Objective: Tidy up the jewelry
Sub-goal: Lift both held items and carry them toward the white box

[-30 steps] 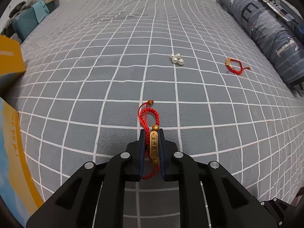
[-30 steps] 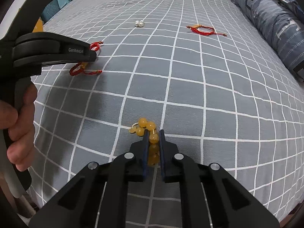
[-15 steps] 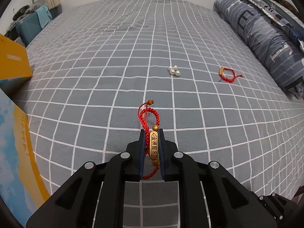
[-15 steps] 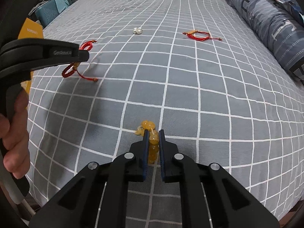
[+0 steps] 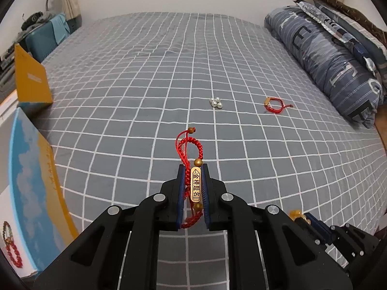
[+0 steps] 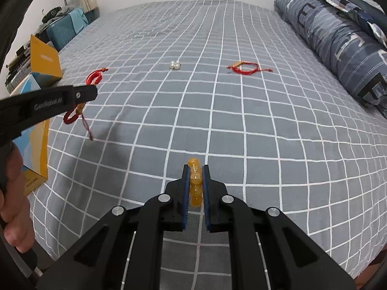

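Note:
My left gripper (image 5: 193, 171) is shut on a red braided bracelet with a gold tag (image 5: 195, 183) and holds it above the grey checked bed. It also shows in the right wrist view (image 6: 72, 113), hanging from the left gripper (image 6: 93, 91). My right gripper (image 6: 195, 169) is shut on an amber bead bracelet (image 6: 195, 181), lifted off the bed. A cluster of silver beads (image 5: 216, 102) (image 6: 175, 65) and a second red bracelet (image 5: 274, 105) (image 6: 244, 68) lie on the bed further away.
An open box with a blue and orange lid (image 5: 31, 193) stands at the left bed edge, with red beads (image 5: 11, 253) inside. A yellow box (image 5: 31, 84) sits behind it. A folded blue quilt (image 5: 326, 55) lies along the right side.
Both grippers have risen and pulled back from the bed with their bracelets. The amber beads have left the sheet. The box at the left fills more of the left wrist view.

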Tool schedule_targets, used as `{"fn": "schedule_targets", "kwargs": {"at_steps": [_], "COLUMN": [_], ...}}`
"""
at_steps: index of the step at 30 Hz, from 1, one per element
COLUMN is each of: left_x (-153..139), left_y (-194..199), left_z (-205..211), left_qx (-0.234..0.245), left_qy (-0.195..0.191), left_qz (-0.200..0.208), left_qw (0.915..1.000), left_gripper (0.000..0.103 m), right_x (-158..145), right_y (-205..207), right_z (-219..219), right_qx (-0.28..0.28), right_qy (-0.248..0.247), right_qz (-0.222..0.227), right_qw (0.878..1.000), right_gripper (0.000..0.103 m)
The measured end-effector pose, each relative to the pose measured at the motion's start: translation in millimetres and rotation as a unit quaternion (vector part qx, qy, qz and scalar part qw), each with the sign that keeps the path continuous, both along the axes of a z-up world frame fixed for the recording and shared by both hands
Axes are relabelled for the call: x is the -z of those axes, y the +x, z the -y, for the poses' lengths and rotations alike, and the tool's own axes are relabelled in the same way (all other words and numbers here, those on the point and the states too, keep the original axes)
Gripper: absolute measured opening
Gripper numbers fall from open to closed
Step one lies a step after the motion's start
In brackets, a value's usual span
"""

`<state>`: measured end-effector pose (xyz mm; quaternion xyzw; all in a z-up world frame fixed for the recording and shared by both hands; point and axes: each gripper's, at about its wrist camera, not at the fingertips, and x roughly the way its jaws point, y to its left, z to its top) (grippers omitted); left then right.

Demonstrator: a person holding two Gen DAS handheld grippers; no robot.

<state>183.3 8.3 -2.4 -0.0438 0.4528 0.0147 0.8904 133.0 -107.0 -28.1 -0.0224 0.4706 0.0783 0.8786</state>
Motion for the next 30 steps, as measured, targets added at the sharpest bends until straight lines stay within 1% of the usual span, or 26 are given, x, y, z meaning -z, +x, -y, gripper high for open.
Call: {"fn": "schedule_targets", "kwargs": {"at_steps": [10,16,23,30], "left_x": [-26.8,-44.5,-65.7,-84.8], "left_y": [-29.2,-48.6,-76.2,-108.1], "left_z": [-6.8,-18.8,-41.2,-82.8], "left_qx": [0.002,-0.003,-0.019,-0.059], "left_qy": [0.012,0.022,0.037,0.052], "left_qz": [0.025,0.038,0.055,0.071], "left_qw": [0.9996,0.999,0.9976,0.9944], "left_gripper": [0.012,0.012,0.012,0.012], "right_x": [-24.8,-42.3,-60.7,-74.7], "right_y": [-14.6,-22.5,-27.2,-30.5], "right_z": [-5.0,-12.5,-26.9,-54.7], "right_qx": [0.005,0.002,-0.005,-0.026], "right_qy": [0.004,0.006,0.016,0.017], "right_qz": [0.026,0.042,0.055,0.071], "right_qw": [1.0,0.999,0.998,0.997], "right_gripper": [0.009,0.009,0.009,0.009]}}
